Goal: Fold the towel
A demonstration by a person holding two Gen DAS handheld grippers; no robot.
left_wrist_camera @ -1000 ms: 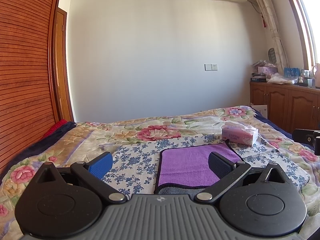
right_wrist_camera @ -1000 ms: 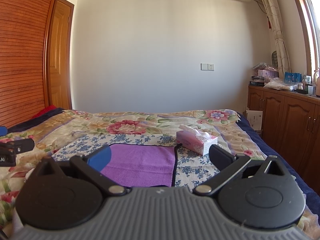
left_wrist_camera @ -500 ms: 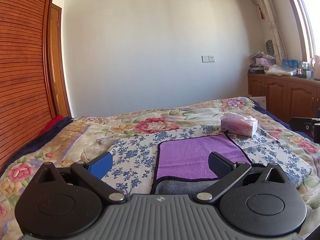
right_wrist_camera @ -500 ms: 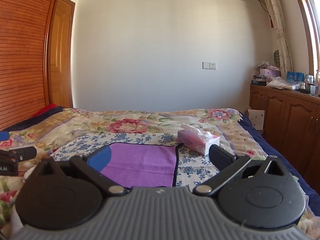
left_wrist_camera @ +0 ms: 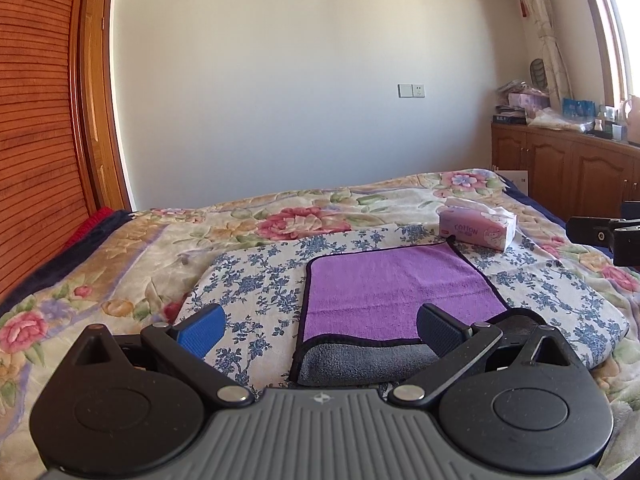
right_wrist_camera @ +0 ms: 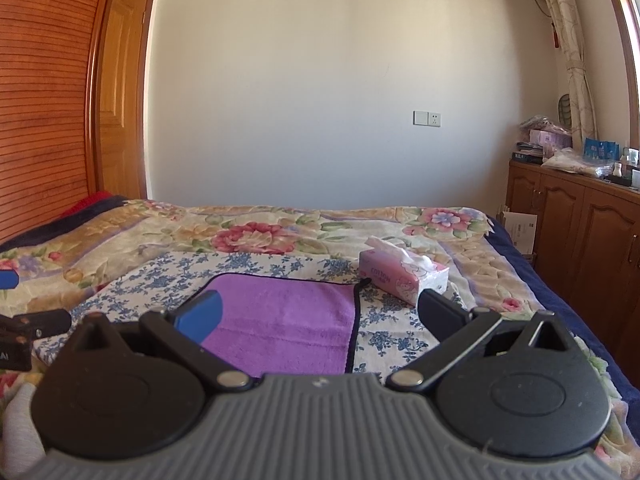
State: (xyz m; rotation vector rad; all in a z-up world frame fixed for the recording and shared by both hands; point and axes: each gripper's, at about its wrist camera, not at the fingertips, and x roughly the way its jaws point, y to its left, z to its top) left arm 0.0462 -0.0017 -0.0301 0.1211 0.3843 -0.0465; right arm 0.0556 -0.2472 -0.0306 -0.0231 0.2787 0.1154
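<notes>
A purple towel (left_wrist_camera: 396,288) with a dark border lies flat on a blue-flowered cloth (left_wrist_camera: 256,280) on the bed. Its near edge is turned over and shows a grey underside (left_wrist_camera: 360,364). My left gripper (left_wrist_camera: 320,324) is open and empty, just above the towel's near left corner. In the right wrist view the towel (right_wrist_camera: 288,320) lies straight ahead. My right gripper (right_wrist_camera: 320,312) is open and empty over the towel's near right edge. The right gripper's body shows at the left wrist view's right edge (left_wrist_camera: 608,236).
A pink tissue pack (left_wrist_camera: 476,228) sits just beyond the towel's far right corner, also in the right wrist view (right_wrist_camera: 400,276). The floral bedspread (left_wrist_camera: 304,216) covers the bed. Wooden cabinets (right_wrist_camera: 572,220) stand on the right, a slatted wardrobe (left_wrist_camera: 36,140) on the left.
Both views have tilted down and moved a little closer to the bed. The towel's grey near edge shows more in the left wrist view. Both grippers stay open.
</notes>
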